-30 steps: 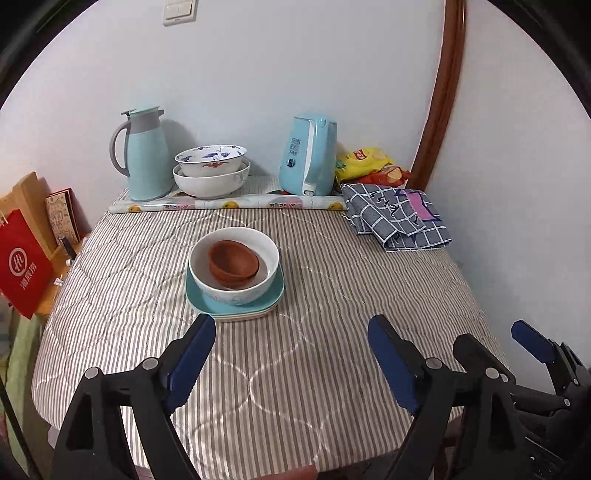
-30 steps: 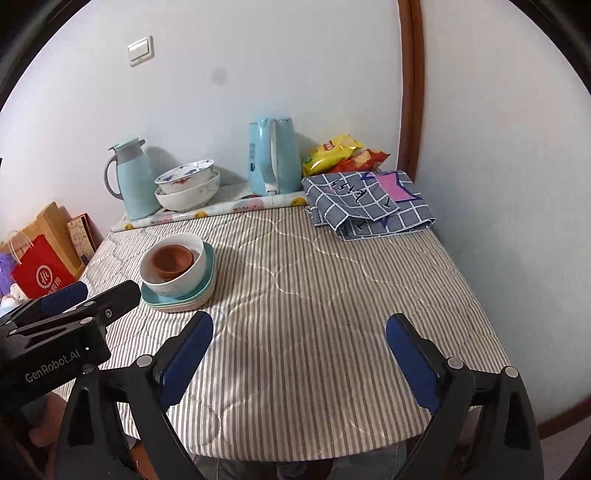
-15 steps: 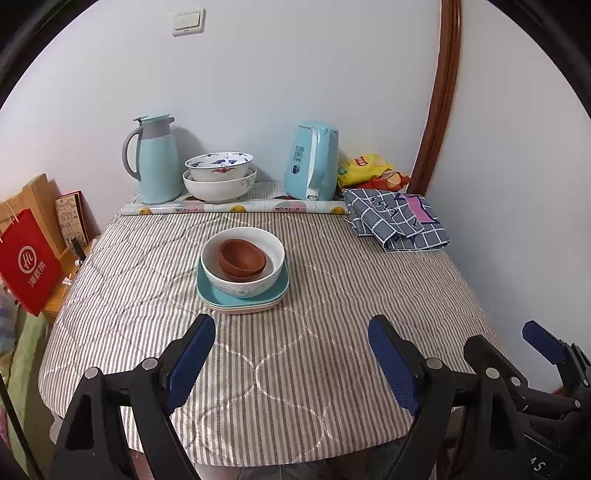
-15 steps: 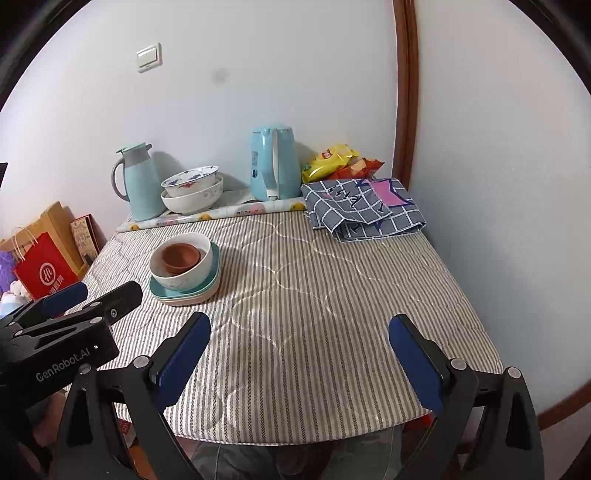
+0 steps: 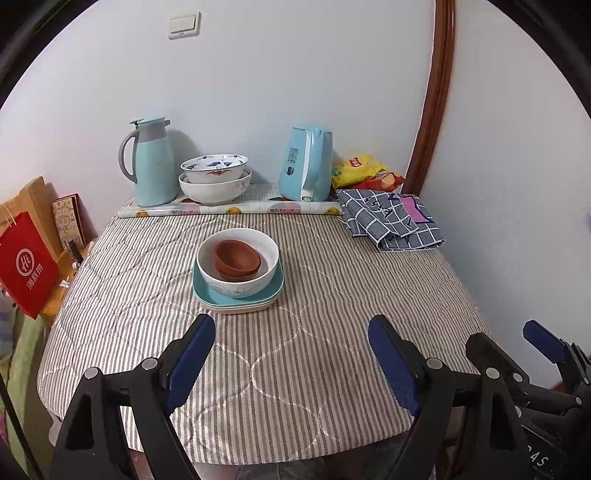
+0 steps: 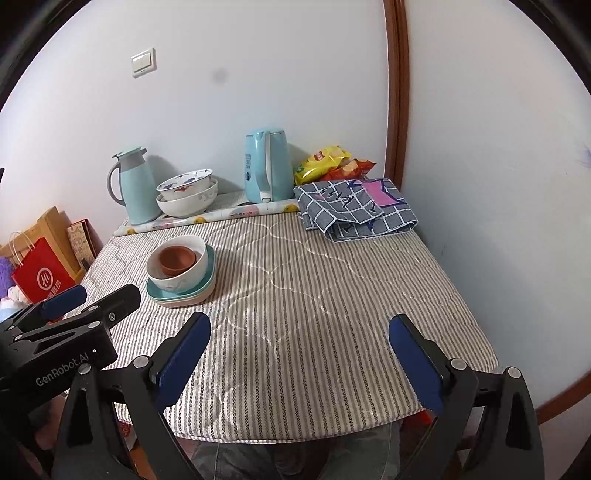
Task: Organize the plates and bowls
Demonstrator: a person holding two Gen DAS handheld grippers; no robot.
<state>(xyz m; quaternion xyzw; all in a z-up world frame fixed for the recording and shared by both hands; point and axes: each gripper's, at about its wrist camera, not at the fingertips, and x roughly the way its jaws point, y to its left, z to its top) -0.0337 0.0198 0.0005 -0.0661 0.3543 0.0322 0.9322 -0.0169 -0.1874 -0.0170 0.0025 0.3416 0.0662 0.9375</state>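
I see two hand-held grippers, both with jaws spread wide and nothing between them. My left hand-held gripper (image 5: 291,354) hangs over the near edge of the bench (image 5: 332,288); my right hand-held gripper (image 6: 299,354) hangs beside it, further right.

I count one stack near the middle of the bench. At the bottom lie plates (image 5: 207,295), a teal one over at least one pale one; I cannot tell how many exactly. On them sits one white bowl (image 5: 236,284), and inside it brown bowls (image 5: 236,256), nested, seemingly two.

At the back of the bench I count two more bowls (image 5: 214,181), white with blue and red patterns, one nested in the other. To their left stands one pale blue jug (image 5: 151,166) with a grey handle. To their right stands one pale blue kettle (image 5: 304,168). These rest on a strip of fruit-patterned mat (image 5: 229,210). In the back right corner lies one folded grey checked cloth (image 5: 388,221), with two snack bags (image 5: 358,171), yellow and red, behind it.

The bench wears a quilted cover with grey and white stripes. It stands in a corner of pale walls, with one brown wooden trim (image 5: 432,110) running up the corner and one switch (image 5: 184,24) high on the back wall. Left of the bench I see one red paper bag (image 5: 26,262) and one brown bag (image 5: 37,206) behind it.
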